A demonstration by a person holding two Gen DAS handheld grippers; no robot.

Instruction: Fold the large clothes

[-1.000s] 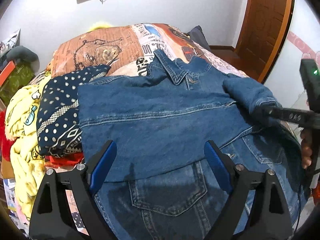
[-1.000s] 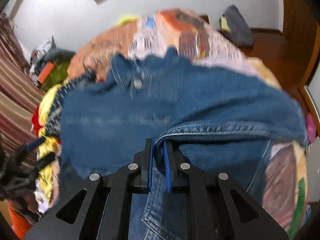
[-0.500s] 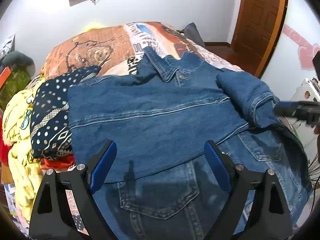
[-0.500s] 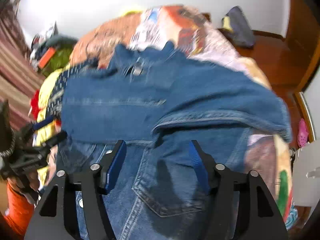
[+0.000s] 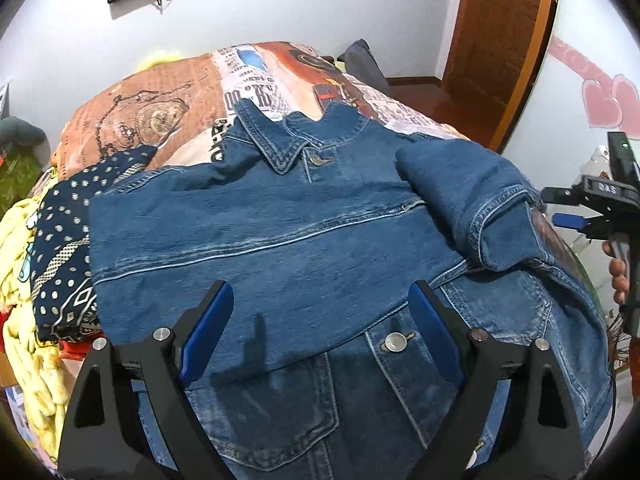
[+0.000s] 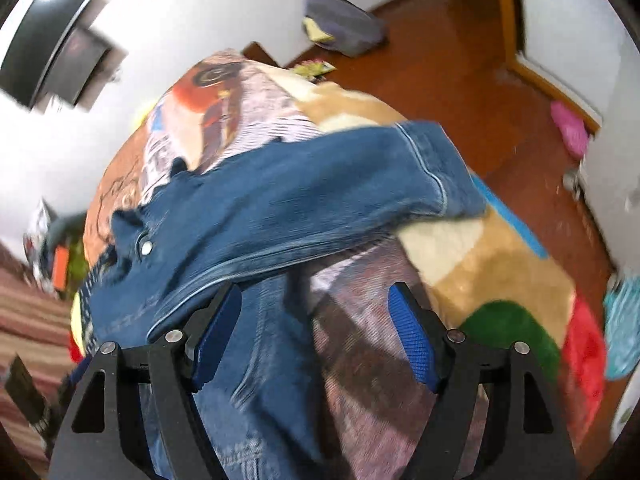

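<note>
From the left wrist, the denim jacket (image 5: 280, 248) is seen spread across the patterned blanket (image 5: 168, 104) on the bed, collar toward the far wall, with one sleeve (image 5: 476, 200) laid over its right shoulder area and its cuff lying near the bed's right edge. The left gripper (image 5: 320, 340) is held above the lower front of the jacket with its jaws wide apart and nothing between them, as they were a second ago. At the right edge of this view the right gripper (image 5: 568, 220) is seen clear of the cuff, which it was clamping a second ago. A dotted navy garment (image 5: 64, 232) and a yellow one (image 5: 20, 280) lie beside the jacket on the left. In the right wrist view, which is smeared by motion, the right gripper (image 6: 316, 336) is shown with its jaws having just been opening, now well apart and empty, over the blanket (image 6: 460, 264) just beside the jacket's edge; the sleeve (image 6: 360, 176) is draped across the jacket (image 6: 256, 360) and appears to rest there unheld, though the blur leaves its exact lie uncertain. The sleeve fold is therefore judged to be placed and released, and the other sleeve and the body fold are judged to remain.
</note>
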